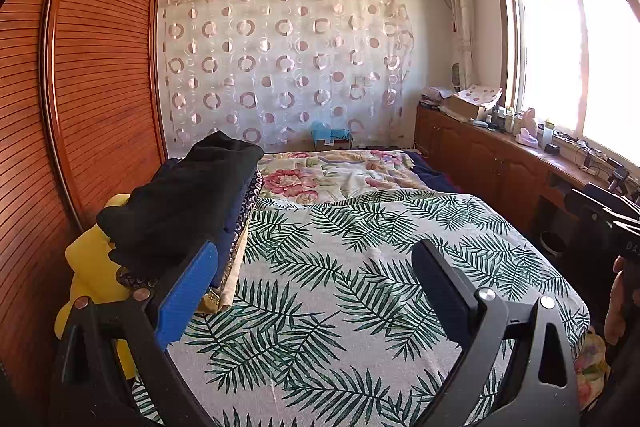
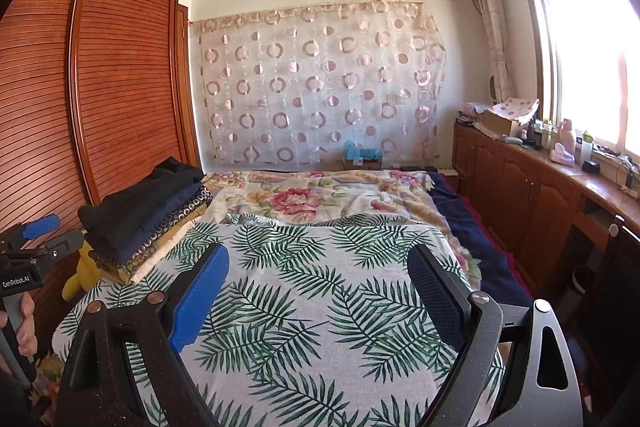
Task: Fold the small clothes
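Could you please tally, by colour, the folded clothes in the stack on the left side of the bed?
Black folded garment on top: 1
Navy blue folded garment: 1
Dark folded garment with a ring pattern: 1
Tan folded garment with a patterned border at the bottom: 1
Total: 4, as far as the layers show.

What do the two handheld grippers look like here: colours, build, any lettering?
Both grippers, left gripper and right gripper, have black frames with silver rivets; each has one bright blue textured finger and one dark one. The left gripper's body, seen from the right wrist, carries white "GenRobot.AI" lettering above a grey handle.
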`<state>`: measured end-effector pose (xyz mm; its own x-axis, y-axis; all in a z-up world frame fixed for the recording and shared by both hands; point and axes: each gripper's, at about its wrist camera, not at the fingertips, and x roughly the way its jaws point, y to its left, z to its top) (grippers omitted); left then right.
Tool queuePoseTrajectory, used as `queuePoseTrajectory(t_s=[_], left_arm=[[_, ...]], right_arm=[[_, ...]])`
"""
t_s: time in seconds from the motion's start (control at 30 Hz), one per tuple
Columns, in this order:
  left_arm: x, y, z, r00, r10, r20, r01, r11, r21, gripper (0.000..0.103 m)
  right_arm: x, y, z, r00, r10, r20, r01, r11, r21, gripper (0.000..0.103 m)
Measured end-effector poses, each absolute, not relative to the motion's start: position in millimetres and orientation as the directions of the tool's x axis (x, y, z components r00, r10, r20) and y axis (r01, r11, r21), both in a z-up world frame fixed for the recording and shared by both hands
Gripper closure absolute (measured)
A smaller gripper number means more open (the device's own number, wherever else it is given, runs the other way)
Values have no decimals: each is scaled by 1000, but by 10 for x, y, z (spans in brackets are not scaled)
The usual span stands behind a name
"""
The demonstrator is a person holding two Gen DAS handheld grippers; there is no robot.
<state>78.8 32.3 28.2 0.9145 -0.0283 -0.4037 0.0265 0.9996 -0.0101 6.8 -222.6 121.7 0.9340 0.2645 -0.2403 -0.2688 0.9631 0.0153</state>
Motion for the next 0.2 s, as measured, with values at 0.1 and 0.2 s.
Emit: queuePoseTrajectory(t_s=[0.1,0.2], left_arm=[[786,330,279,915,-28,-403,27,1000,-9,5],[786,326,278,915,-28,-403,27,1000,-9,5]], right_arm=[[71,-2232,1217,934,266,-239,-271,963,15,11],[78,-2235,1215,934,266,-239,-271,963,14,11]])
